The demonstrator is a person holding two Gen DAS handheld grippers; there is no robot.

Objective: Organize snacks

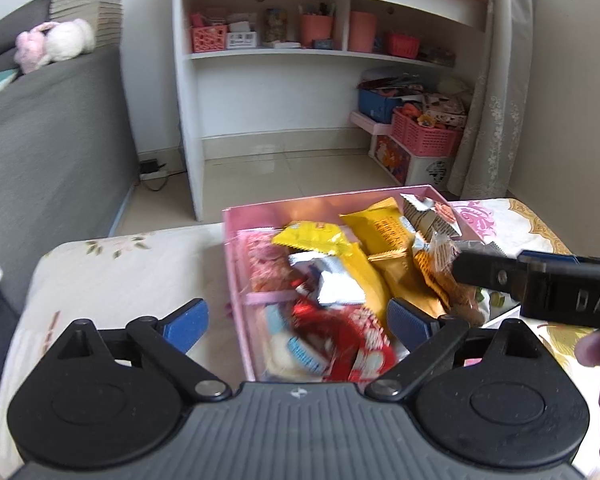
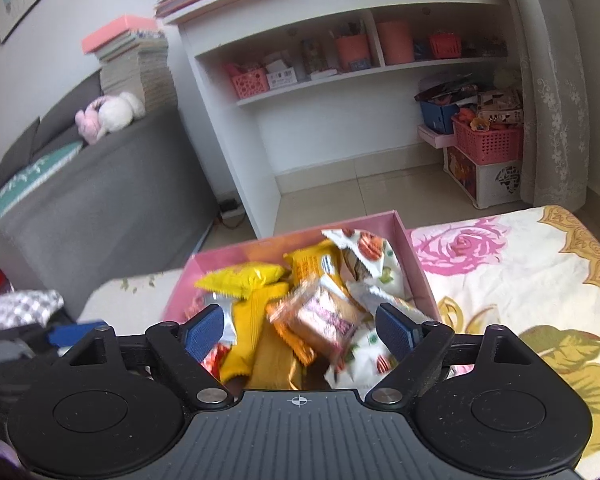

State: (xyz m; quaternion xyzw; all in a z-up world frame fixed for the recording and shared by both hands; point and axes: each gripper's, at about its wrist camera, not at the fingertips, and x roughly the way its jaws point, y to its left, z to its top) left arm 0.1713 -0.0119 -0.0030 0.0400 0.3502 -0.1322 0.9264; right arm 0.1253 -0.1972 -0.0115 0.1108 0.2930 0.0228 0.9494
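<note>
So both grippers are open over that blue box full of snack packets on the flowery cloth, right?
Nearly. The box is pink, not blue, as the right wrist view shows. The rest holds: the left gripper and right gripper are open above the snack packets, on the flowery cloth.

Left gripper, lower centre of frame: jaws spread wide, nothing between the blue pads. Just beyond, mid-frame, pink box on floral cloth, packed with snack packets: yellow packet, red packet, silver packet. Right gripper enters from right edge over the box; jaw state unreadable.
</note>
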